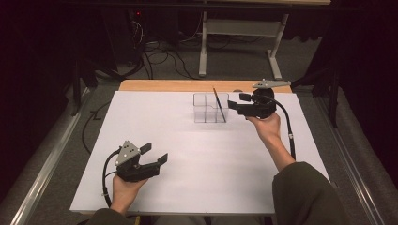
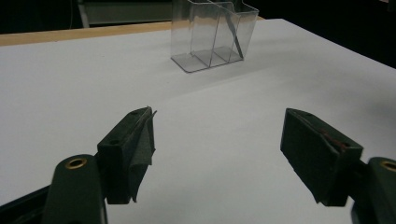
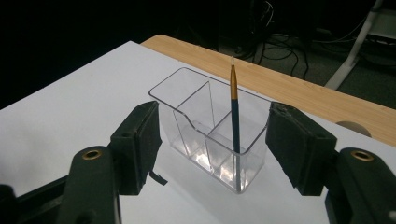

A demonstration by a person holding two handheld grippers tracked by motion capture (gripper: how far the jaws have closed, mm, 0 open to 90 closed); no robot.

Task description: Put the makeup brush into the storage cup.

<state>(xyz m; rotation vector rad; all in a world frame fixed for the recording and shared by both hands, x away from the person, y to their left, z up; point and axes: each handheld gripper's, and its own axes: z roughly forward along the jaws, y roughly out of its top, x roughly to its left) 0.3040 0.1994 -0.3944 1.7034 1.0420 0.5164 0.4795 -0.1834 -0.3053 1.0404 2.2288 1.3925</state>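
Note:
A clear plastic organiser (image 1: 210, 108) with several compartments stands at the far middle of the white table top (image 1: 197, 154). A thin brush (image 1: 217, 103) with a dark handle and a gold ferrule leans upright in its right compartment. My right gripper (image 1: 237, 103) hovers just right of the organiser, open, its jaws pointing at it without touching. In the right gripper view the organiser (image 3: 210, 130) and the brush (image 3: 235, 112) sit beyond the open right gripper (image 3: 215, 114). My left gripper (image 1: 157, 152) rests at the near left, open and empty. The left gripper (image 2: 218, 116) faces the organiser (image 2: 212, 35) from far off.
A bare wooden strip (image 1: 178, 86) runs along the table's far edge. Beyond it, on the floor, are cables (image 1: 159, 56) and the legs of a metal frame (image 1: 202, 47). The person's right sleeve (image 1: 305, 192) lies over the near right corner.

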